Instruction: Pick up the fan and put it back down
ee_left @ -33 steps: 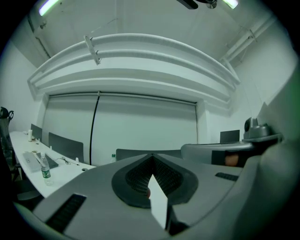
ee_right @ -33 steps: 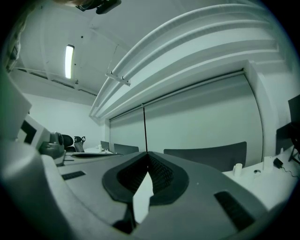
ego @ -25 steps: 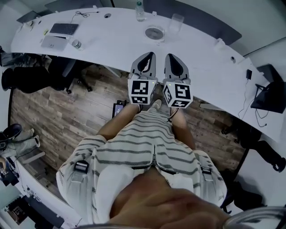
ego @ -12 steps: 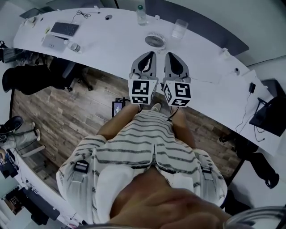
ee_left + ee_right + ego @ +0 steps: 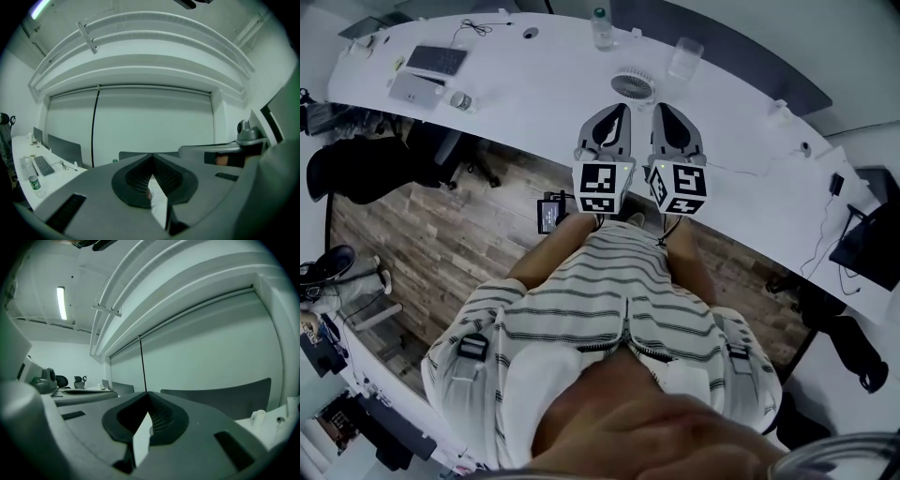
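Observation:
A small round grey fan [image 5: 633,84] lies flat on the curved white table [image 5: 534,94], just beyond both grippers. My left gripper [image 5: 616,112] and right gripper [image 5: 661,108] are held side by side over the table's near edge, pointing roughly level at the fan. Neither touches it. The left gripper view shows its jaws [image 5: 151,157] meeting at the tip with nothing between them. In the right gripper view the jaws [image 5: 147,397] also meet and hold nothing. Only the far wall shows past both tips.
A bottle [image 5: 601,28] and a clear glass [image 5: 684,56] stand behind the fan. A keyboard [image 5: 435,61] and a flat grey device [image 5: 412,89] lie at the table's left end. A dark office chair [image 5: 366,169] stands left on the wood floor; cables trail on the right.
Both grippers have moved forward together over the table edge. The fan now lies closer to their tips. The jaws of both have stayed together.

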